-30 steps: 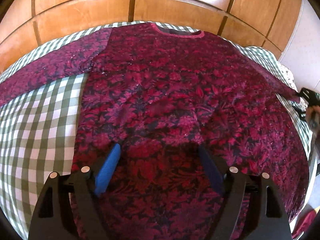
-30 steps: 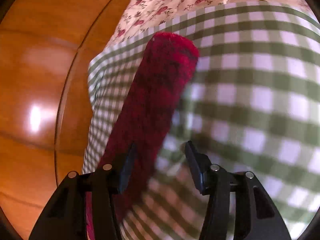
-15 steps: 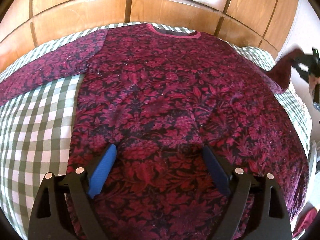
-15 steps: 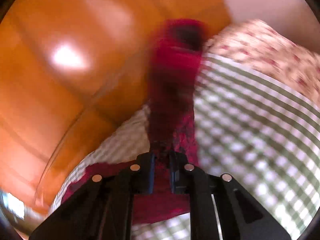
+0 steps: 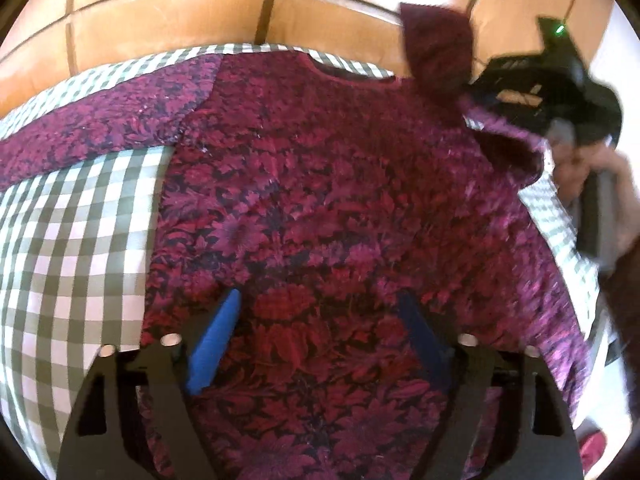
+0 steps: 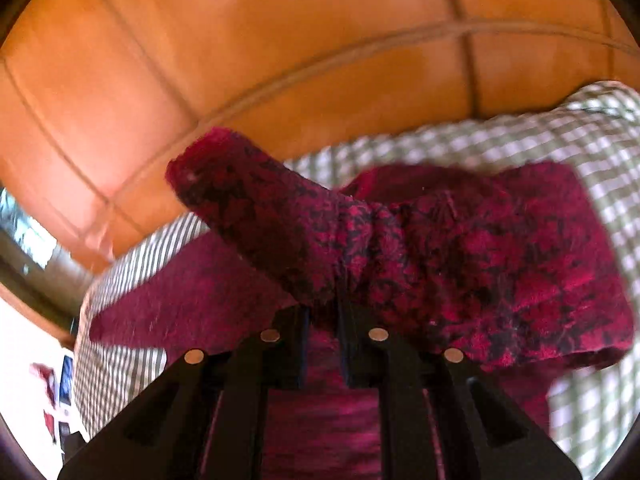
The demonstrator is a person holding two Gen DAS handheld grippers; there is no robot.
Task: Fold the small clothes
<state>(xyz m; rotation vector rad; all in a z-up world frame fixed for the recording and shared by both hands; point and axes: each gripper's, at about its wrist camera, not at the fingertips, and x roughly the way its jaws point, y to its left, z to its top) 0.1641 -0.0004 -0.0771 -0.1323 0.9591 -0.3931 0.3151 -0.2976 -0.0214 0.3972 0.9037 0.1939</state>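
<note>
The top (image 5: 320, 200), dark red with a floral print, lies spread flat on the checked cover (image 5: 72, 240), its neckline toward the cover's far edge by the wooden headboard (image 5: 180, 12). One sleeve (image 6: 280, 232) is lifted off the cover, bunched between the closed jaws of the right gripper (image 6: 322, 320), which pinch it. The left gripper (image 5: 320, 320) hovers tilted down over the top's lower middle, jaws wide and closing, nothing pinched between its blue fingers (image 5: 216, 340).

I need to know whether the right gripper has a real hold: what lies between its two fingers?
A bunched fold of the sweater's sleeve lies between the right gripper fingers, shown in the right wrist view.
</note>
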